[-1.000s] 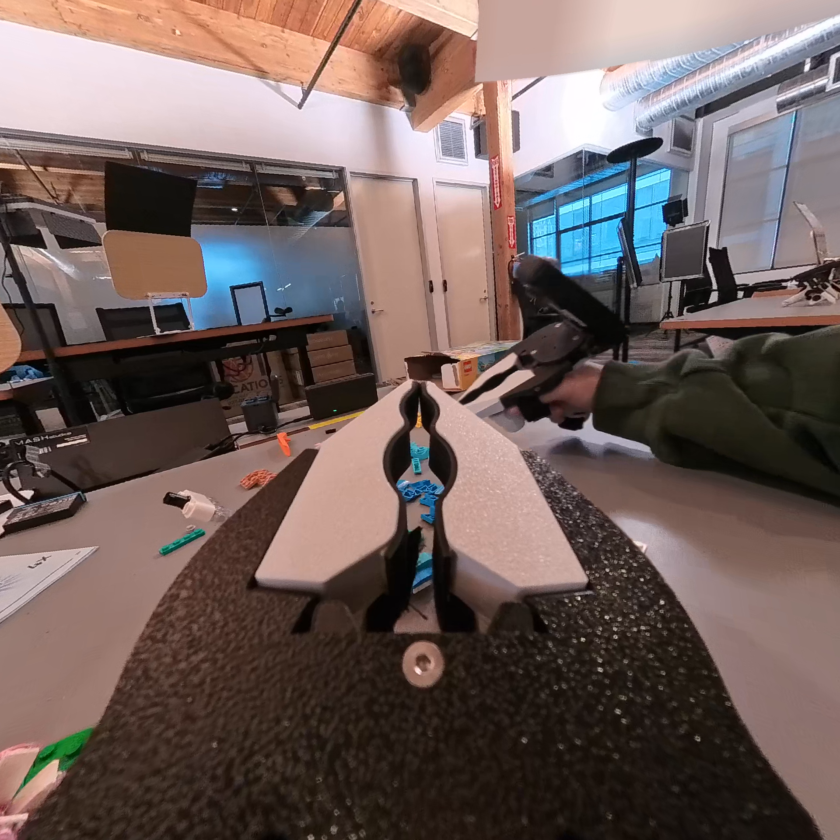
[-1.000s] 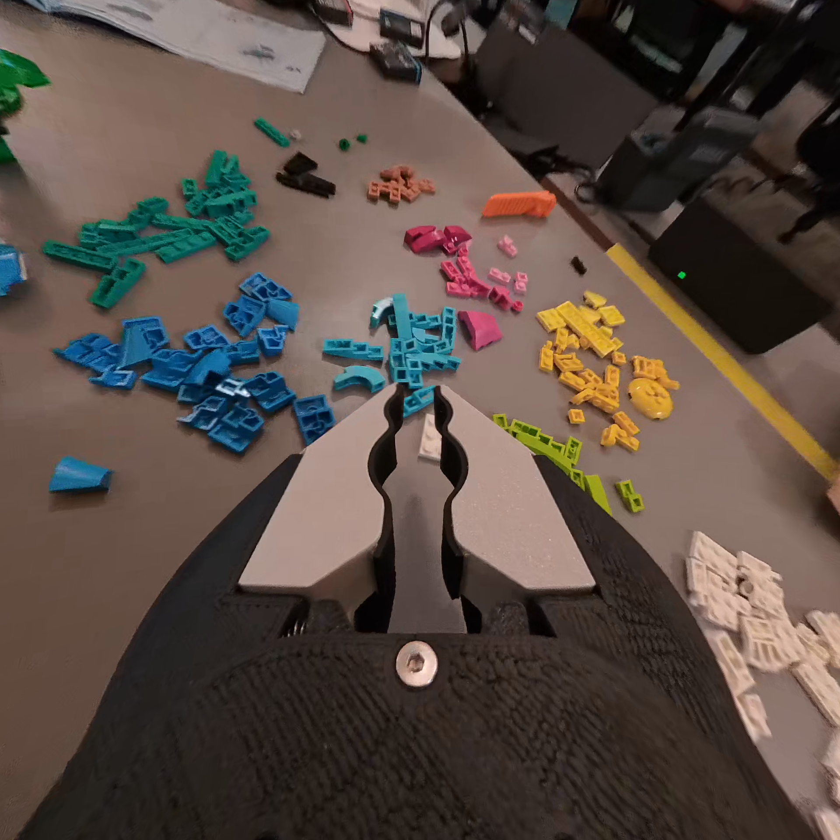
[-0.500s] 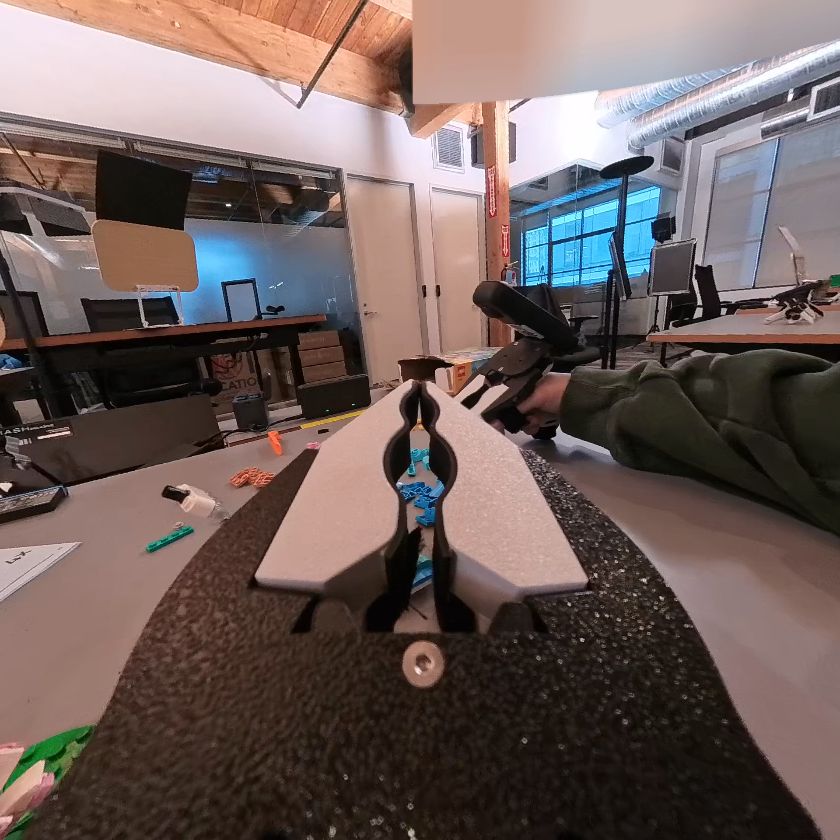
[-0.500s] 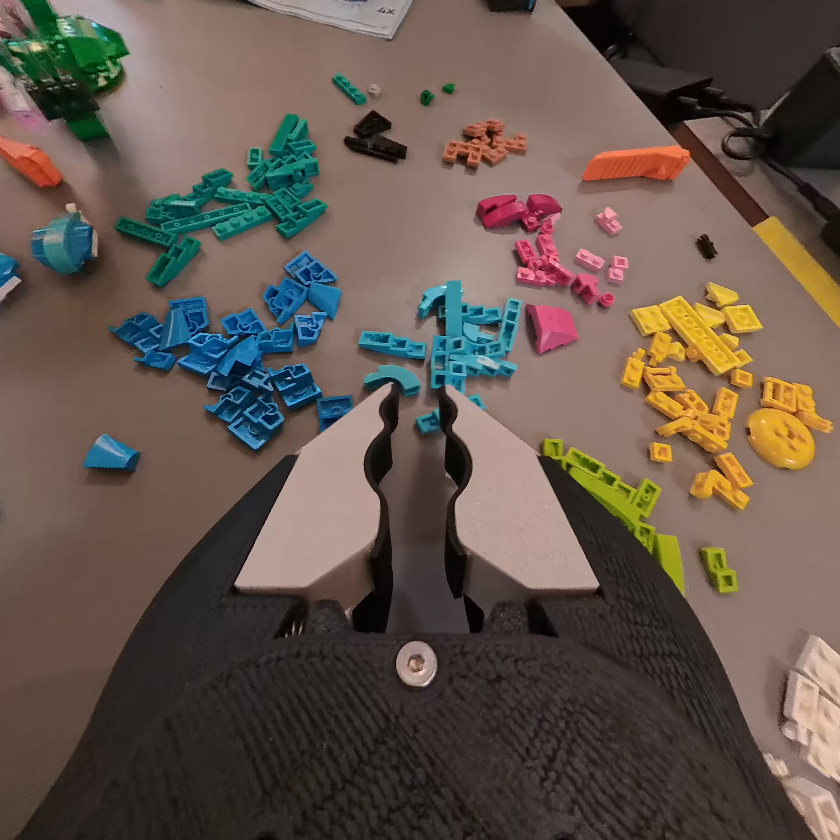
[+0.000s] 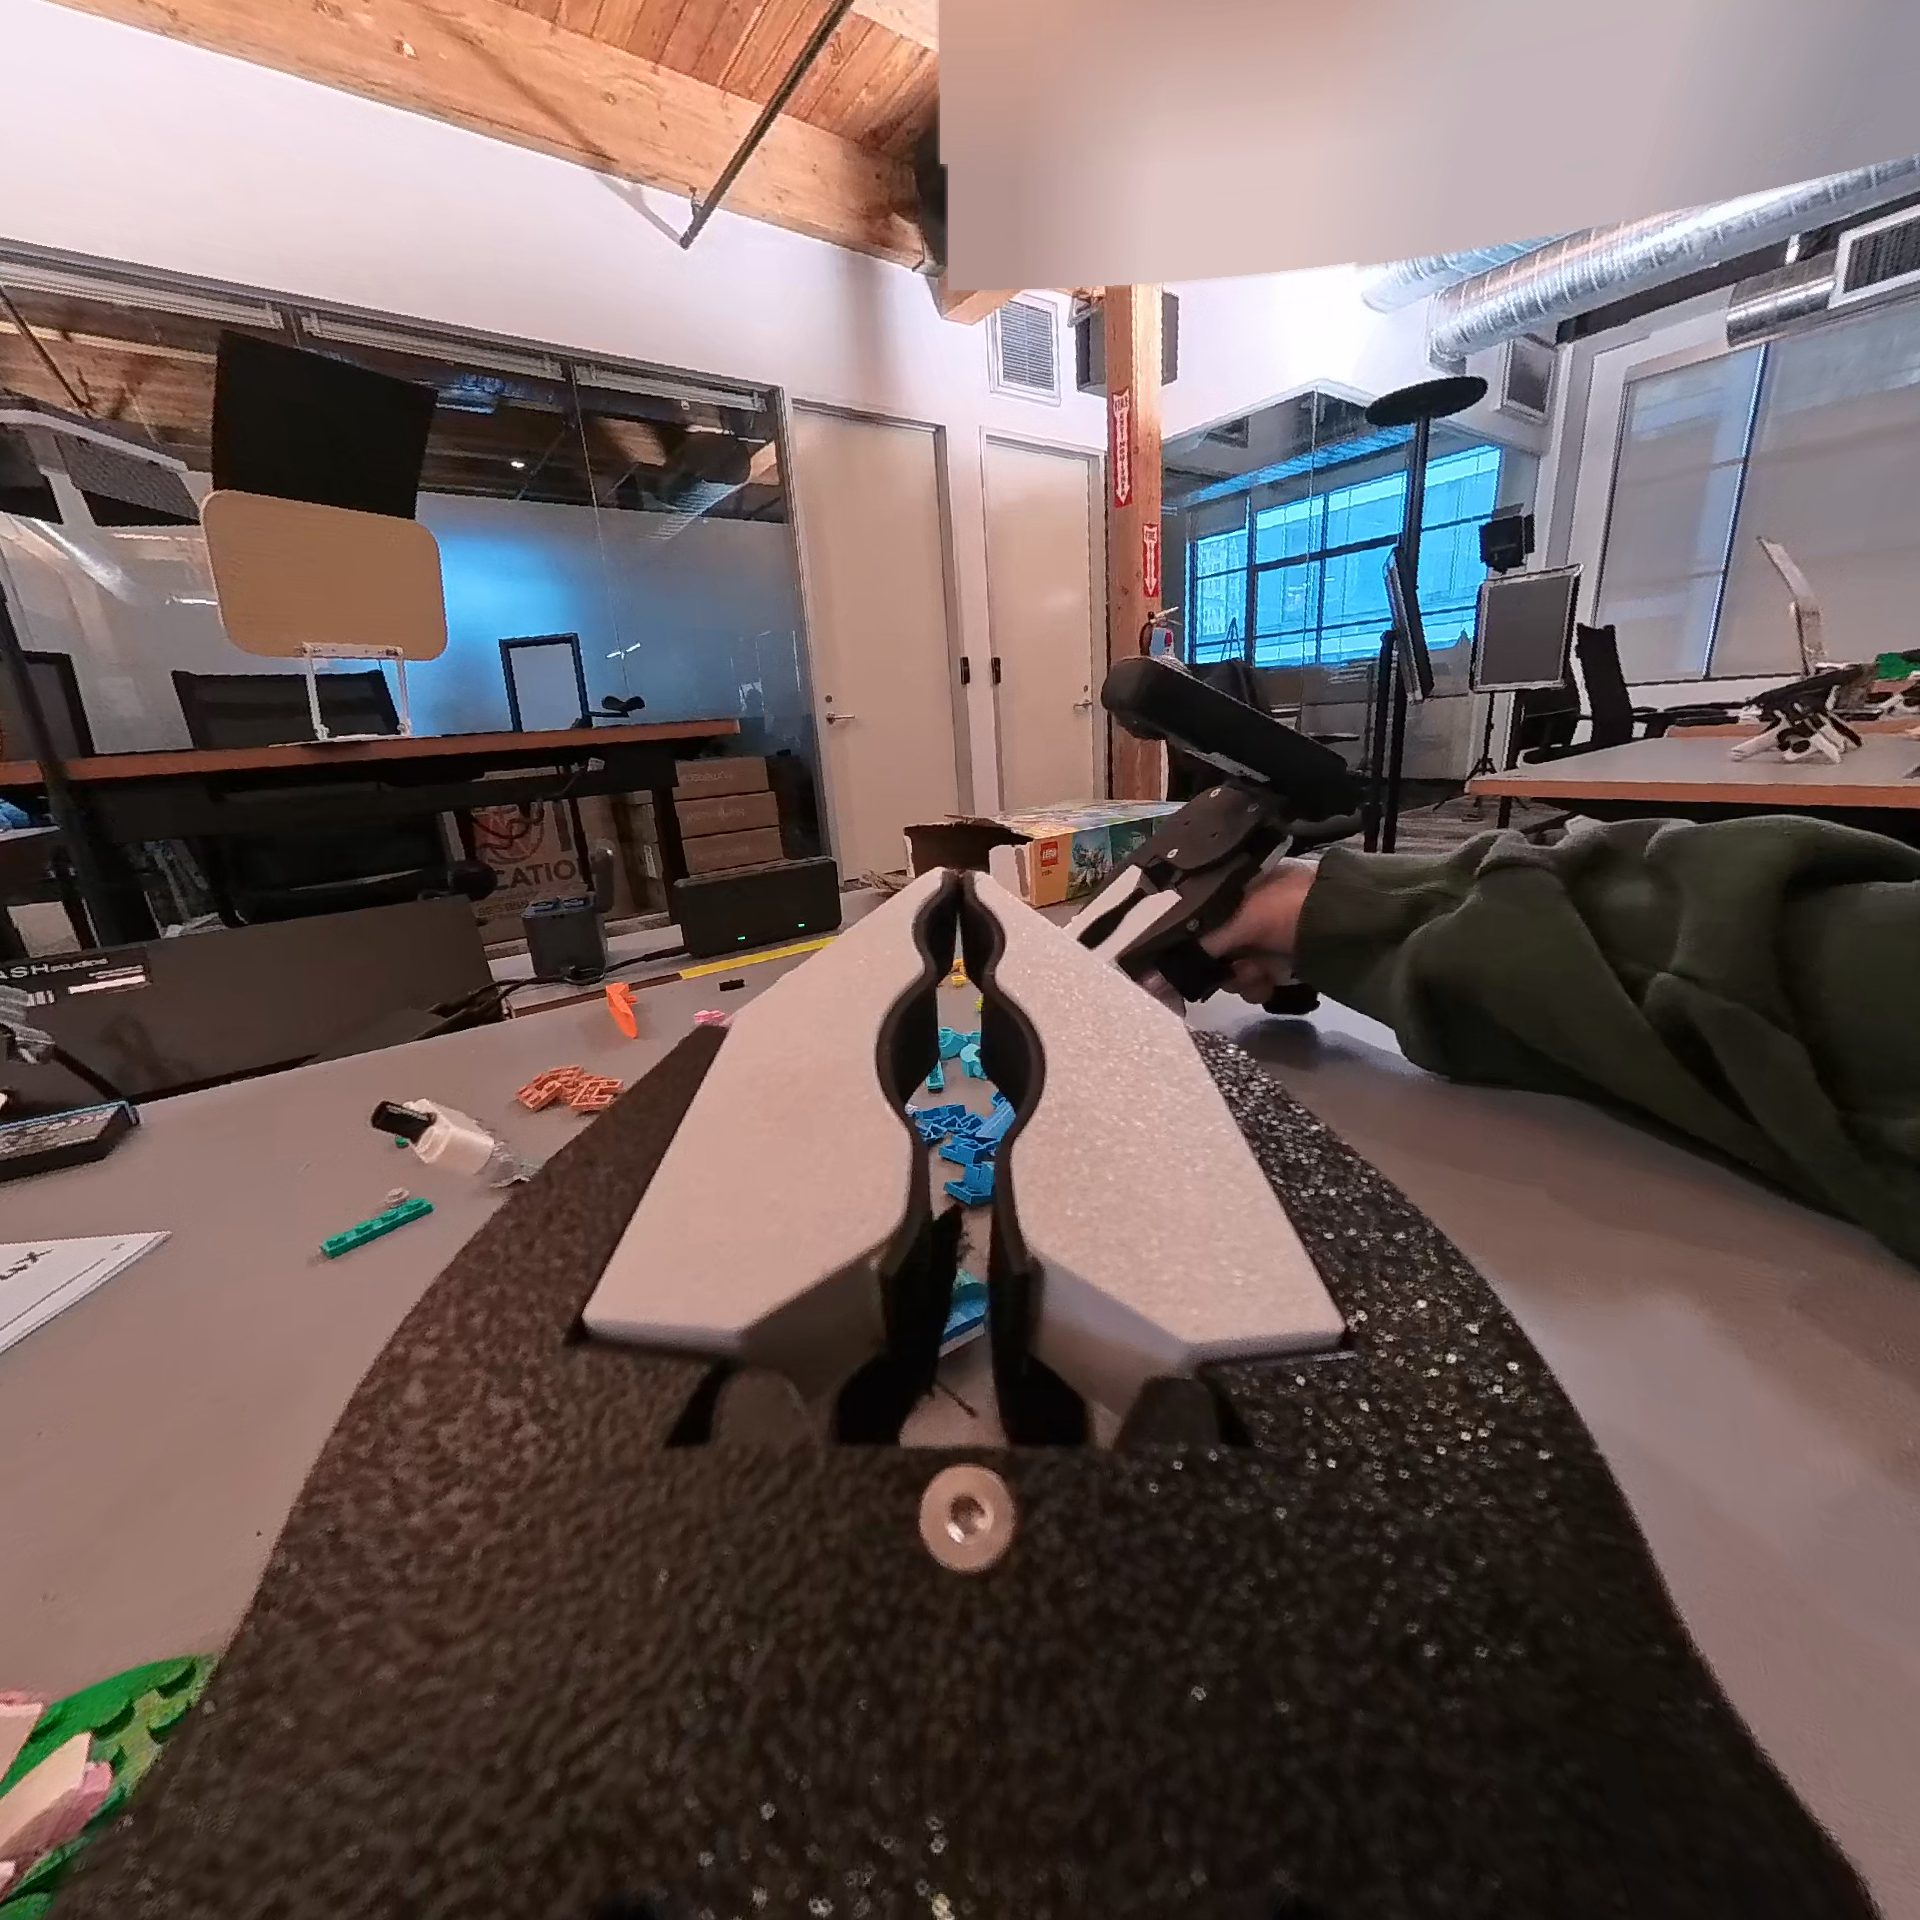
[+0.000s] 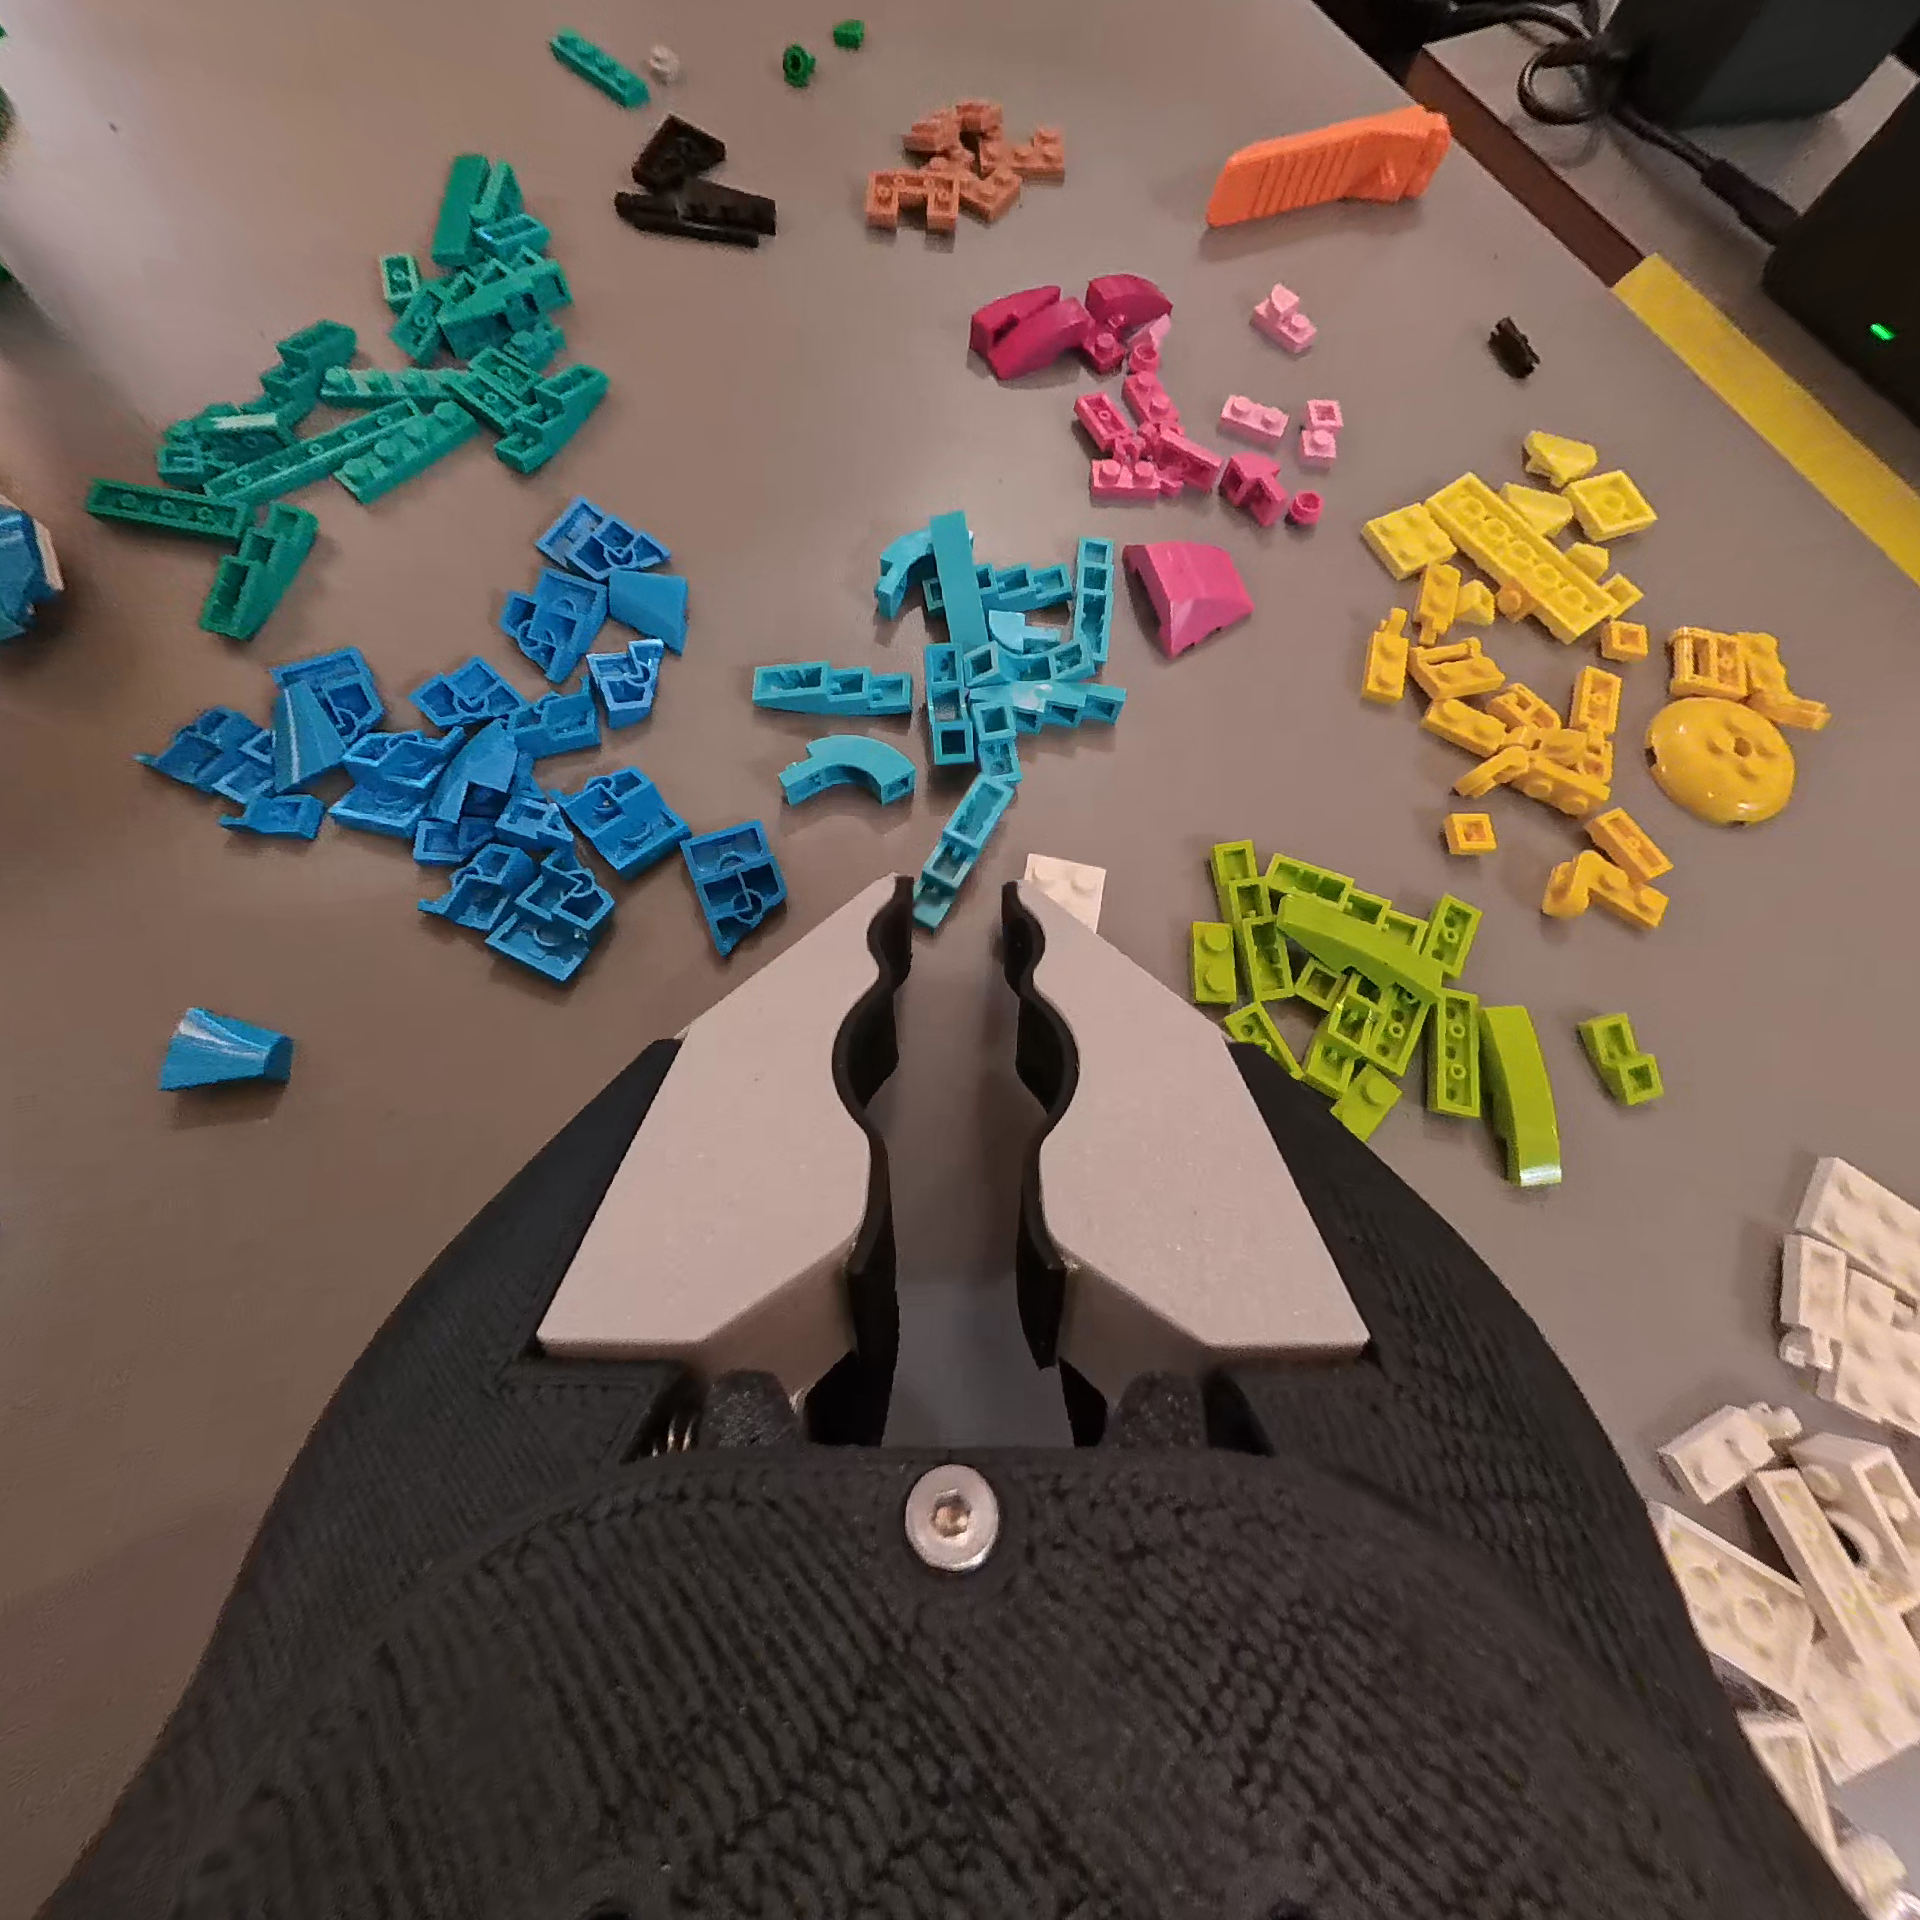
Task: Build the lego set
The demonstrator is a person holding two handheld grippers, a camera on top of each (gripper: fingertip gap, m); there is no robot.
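Loose Lego bricks lie sorted by colour on the grey table [image 6: 125, 1247]. In the right wrist view my right gripper [image 6: 956, 896] is open with a narrow gap and empty. It hovers low over the near end of the turquoise pile [image 6: 987, 644], and a long turquoise brick [image 6: 966, 842] lies just ahead of its tips. A white plate [image 6: 1065, 883] sits by the right fingertip. My left gripper [image 5: 951, 883] is shut and empty, held above the table. The right gripper [image 5: 1164, 894] also shows there, in a hand with a green sleeve.
Blue [image 6: 468, 769], green [image 6: 416, 416], pink [image 6: 1153, 436], yellow [image 6: 1538, 644], lime [image 6: 1361, 987] and white [image 6: 1849, 1351] piles surround the turquoise one. An orange brick separator [image 6: 1330, 166] lies at the back. A partly built green model [image 5: 94, 1745] and a booklet [image 5: 62, 1268] lie left. One gripper's finger ends stand about 25 cm off the other's. My right gripper is the nearer one to the orange brick separator [image 6: 1330, 166]: about 25 cm, against 40 cm.
My right gripper has come down closer to the turquoise pile and its jaws have opened wider. The left gripper has stayed shut and nearly still.
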